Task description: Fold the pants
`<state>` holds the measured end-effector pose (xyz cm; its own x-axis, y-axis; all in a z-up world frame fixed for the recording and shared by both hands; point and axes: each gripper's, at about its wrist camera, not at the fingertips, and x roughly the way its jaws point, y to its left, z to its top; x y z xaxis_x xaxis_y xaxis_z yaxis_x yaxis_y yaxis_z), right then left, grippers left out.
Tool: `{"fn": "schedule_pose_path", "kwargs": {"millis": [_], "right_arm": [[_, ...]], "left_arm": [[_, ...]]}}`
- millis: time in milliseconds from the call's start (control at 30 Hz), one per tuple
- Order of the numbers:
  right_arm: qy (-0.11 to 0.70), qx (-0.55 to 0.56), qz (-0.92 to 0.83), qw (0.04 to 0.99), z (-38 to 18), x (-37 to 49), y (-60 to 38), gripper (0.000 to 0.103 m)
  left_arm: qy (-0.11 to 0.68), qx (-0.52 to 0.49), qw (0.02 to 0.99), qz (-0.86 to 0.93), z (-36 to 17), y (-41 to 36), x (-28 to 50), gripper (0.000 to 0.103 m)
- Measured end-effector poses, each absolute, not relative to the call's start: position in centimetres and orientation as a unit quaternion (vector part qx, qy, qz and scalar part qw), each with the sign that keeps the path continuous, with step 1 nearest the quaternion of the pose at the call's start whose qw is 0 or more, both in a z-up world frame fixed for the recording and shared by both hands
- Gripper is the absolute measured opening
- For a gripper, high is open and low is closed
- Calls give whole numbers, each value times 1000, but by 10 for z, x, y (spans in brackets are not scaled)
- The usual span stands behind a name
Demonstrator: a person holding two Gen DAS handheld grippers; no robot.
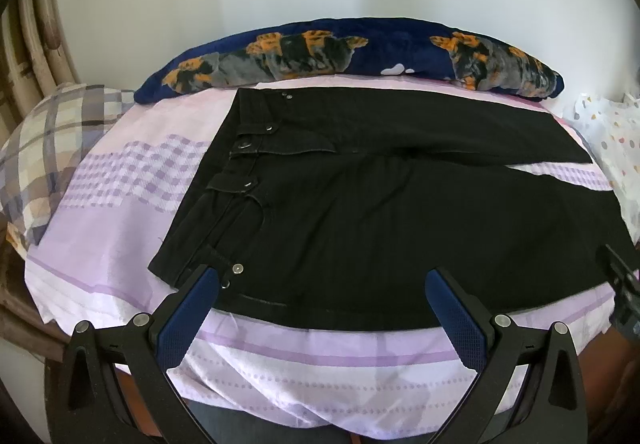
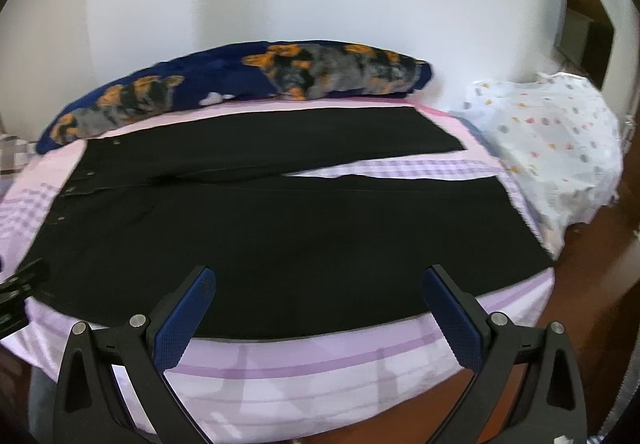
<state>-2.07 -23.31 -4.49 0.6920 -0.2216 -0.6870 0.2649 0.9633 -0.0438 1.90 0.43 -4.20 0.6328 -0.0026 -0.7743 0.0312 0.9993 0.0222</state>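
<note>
Black pants (image 1: pixel 360 204) lie flat on the lilac bed sheet (image 1: pixel 120 204), waistband to the left and the two legs spread apart to the right. My left gripper (image 1: pixel 322 276) is open and empty, hovering over the near edge of the pants by the waistband corner. My right gripper (image 2: pixel 318 274) is open and empty above the near leg of the pants (image 2: pixel 300 236), close to its near edge. The right gripper also shows at the right edge of the left wrist view (image 1: pixel 622 284).
A dark blue blanket with orange and grey print (image 1: pixel 340 52) lies along the far side by the white wall. A plaid pillow (image 1: pixel 52 148) is at the left. A white dotted cloth bundle (image 2: pixel 560 148) sits at the right. Wooden floor (image 2: pixel 592 284) is beyond the bed's right edge.
</note>
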Motion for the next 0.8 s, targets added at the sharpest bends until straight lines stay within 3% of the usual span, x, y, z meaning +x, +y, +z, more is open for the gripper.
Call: {"fn": "schedule_pose_path", "kwargs": {"millis": [333,800], "right_arm": [[416,-14,-53,908,-55,10,-186,102],[429,19,37,902,-32,112,-172,102]], "left_arm": [[445,-7,895,10,-47,36,53,102],[426,-32,904,9,-21,108,160,102]]}}
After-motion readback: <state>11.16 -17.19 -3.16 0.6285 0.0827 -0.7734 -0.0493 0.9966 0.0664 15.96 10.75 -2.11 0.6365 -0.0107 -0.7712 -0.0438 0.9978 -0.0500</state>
